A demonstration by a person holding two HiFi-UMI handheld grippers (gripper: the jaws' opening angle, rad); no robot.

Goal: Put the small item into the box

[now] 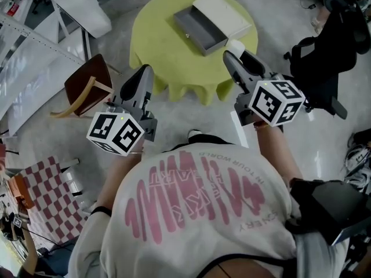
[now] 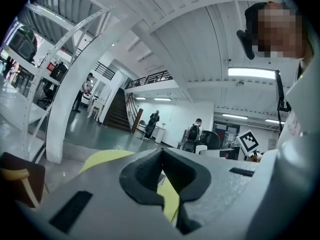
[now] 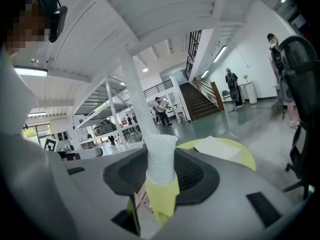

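Right gripper view looks along the right gripper (image 3: 160, 153), whose jaws stand partly apart with both dark pads pressed on the small item (image 3: 161, 165); the item stands on end between the pads, its long axis running up the frame and across the line of the jaws, its top end poking above them; it is white, soft-looking and finely textured, with rounded upper corners; yellow shows through the gap under it. Left gripper view shows the left gripper (image 2: 161, 153) with its jaws together, the tips meeting and nothing between them; only a thin slit lower down lets the yellow through.

From the head view both grippers are held out in front of a person in a white shirt (image 1: 197, 213) with pink print, the left one over grey floor, the right one further forward, and the item is a small white lump at the right gripper's tip, by the near right edge of the round yellow table (image 1: 153, 36); how high above the table it hangs I cannot tell. On the table beyond lies the box (image 1: 200, 32), a shallow grey tray, open on top, with a cream part touching its far side; the item is apart from it. A brown chair (image 1: 87, 86) stands left of the table.
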